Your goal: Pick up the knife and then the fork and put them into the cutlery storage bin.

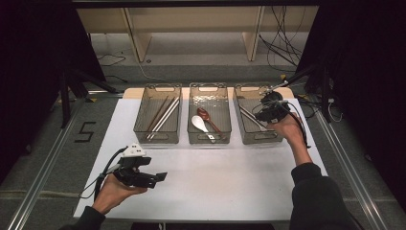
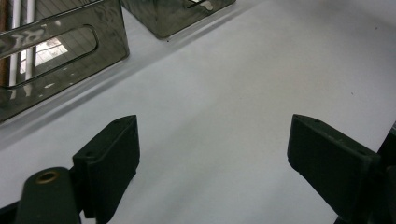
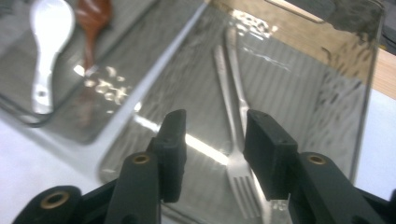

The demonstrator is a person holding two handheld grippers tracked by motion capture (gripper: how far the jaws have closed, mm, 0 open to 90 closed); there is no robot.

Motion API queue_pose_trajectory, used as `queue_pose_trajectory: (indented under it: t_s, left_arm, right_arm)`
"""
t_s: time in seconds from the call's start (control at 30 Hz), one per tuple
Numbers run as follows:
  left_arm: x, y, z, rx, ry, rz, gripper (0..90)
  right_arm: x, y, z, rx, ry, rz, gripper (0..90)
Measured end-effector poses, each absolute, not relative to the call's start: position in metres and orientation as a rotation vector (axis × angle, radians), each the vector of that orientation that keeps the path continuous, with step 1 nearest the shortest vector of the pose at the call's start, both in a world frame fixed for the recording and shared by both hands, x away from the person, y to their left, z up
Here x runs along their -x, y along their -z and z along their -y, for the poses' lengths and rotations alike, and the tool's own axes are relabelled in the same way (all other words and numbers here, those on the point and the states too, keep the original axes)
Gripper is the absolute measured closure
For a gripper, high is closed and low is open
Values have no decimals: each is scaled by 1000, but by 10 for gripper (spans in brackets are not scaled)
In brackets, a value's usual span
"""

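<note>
Right gripper [image 3: 212, 156] black, brass-coloured rivets. Below it: smoky translucent grey bin [image 3: 369, 88], silver forks [image 3: 238, 140]. Beside: white spoon [image 3: 46, 37], reddish-brown spoon [image 3: 93, 18]. Counter [image 2: 243, 93] white. Left gripper [image 2: 212, 154] black.

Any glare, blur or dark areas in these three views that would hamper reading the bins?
High view: table evenly lit, surroundings black. Right gripper view: bright glare streaks on the right bin floor beside the forks; spoons soft. Left gripper view: near jaws blurred, left bin wall reflective.
</note>
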State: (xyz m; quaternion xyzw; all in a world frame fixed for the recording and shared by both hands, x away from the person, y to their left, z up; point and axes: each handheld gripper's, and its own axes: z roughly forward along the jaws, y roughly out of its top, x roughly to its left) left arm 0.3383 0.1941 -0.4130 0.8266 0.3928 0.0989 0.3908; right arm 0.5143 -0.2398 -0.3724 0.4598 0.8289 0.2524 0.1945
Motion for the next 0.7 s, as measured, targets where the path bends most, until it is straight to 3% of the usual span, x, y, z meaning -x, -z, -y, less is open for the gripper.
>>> queue_pose_trajectory:
  t_s: [0.47, 0.7]
  left_arm:
    - [-340, 413, -197, -2073, -257, -1011, 163]
    - [-340, 413, -197, -2067, -254, -1010, 160]
  right_arm:
    - [-458, 363, 235, -1288, -1028, -2319, 385]
    - [-429, 364, 230, -1259, -1133, -2320, 348]
